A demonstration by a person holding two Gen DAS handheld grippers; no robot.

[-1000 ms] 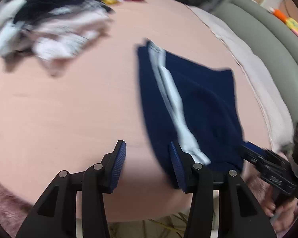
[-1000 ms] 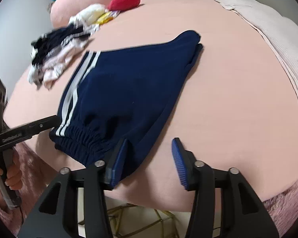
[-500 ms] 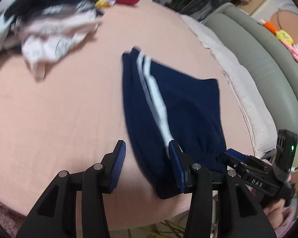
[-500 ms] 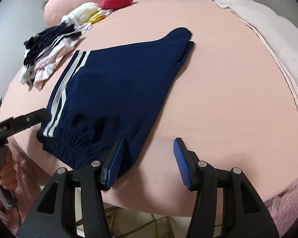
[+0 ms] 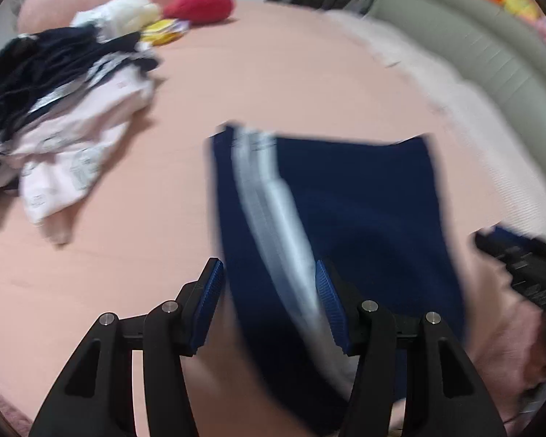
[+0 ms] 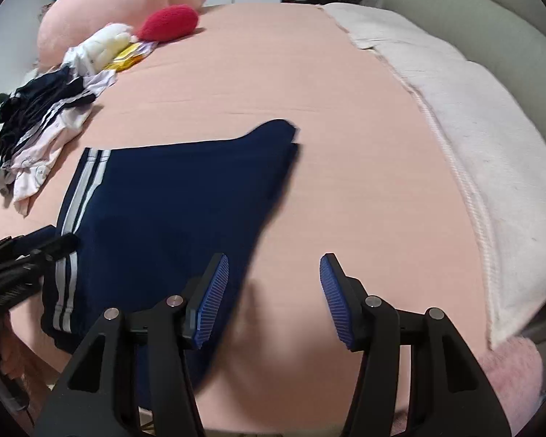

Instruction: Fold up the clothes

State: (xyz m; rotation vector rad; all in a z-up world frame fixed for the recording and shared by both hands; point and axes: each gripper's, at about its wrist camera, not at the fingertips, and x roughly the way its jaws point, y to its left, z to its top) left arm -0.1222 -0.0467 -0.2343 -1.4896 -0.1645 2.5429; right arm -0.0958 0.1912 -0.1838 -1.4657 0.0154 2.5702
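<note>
Navy shorts (image 5: pixel 353 218) with white side stripes lie flat on the pink bed, waistband toward me; they also show in the right wrist view (image 6: pixel 171 211). My left gripper (image 5: pixel 269 309) is open, its jaws straddling the striped edge near the waistband. My right gripper (image 6: pixel 273 302) is open, its left pad at the shorts' right edge, the other over bare sheet. Each gripper shows at the edge of the other view, the right one (image 5: pixel 520 269) and the left one (image 6: pixel 14 266).
A pile of unfolded clothes (image 5: pixel 54 109) lies at the far left, also in the right wrist view (image 6: pixel 43 123). A red plush (image 6: pixel 171 23), a white plush (image 6: pixel 105 45) and a pink pillow (image 6: pixel 120 3) lie at the head. A cream blanket (image 6: pixel 473 138) runs along the right.
Both grippers moved forward over the bed. The left jaws now straddle the striped edge instead of sitting left of it. The right gripper has shifted right of the shorts.
</note>
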